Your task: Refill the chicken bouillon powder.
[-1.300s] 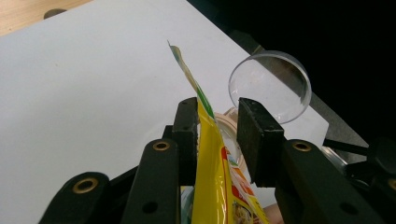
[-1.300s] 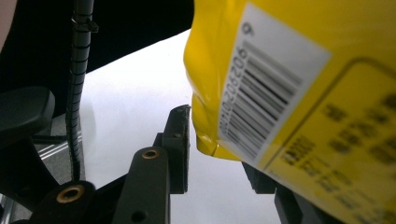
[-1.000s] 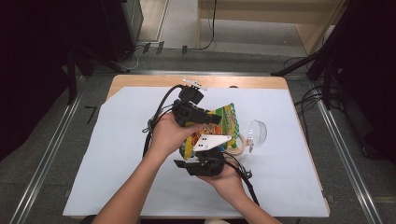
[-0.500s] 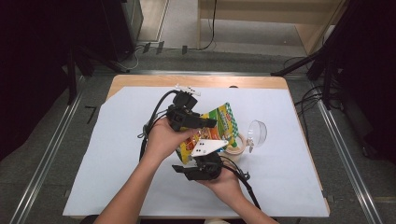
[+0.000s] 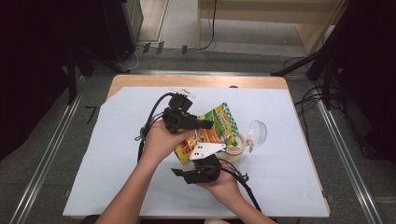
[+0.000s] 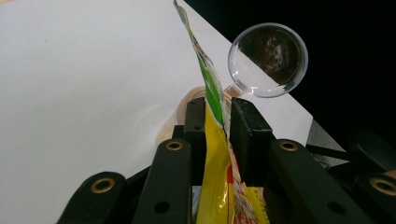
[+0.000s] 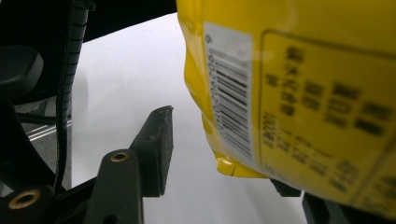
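Your left gripper [image 6: 218,116] pinches the pouch [image 6: 215,177] by its edge, over the cup [image 5: 235,151]. Your right gripper [image 7: 219,149] has just been opening; its jaws stand off the pouch's bottom corner. With one thin grip, the pouch may swing, slip and knock the cup.
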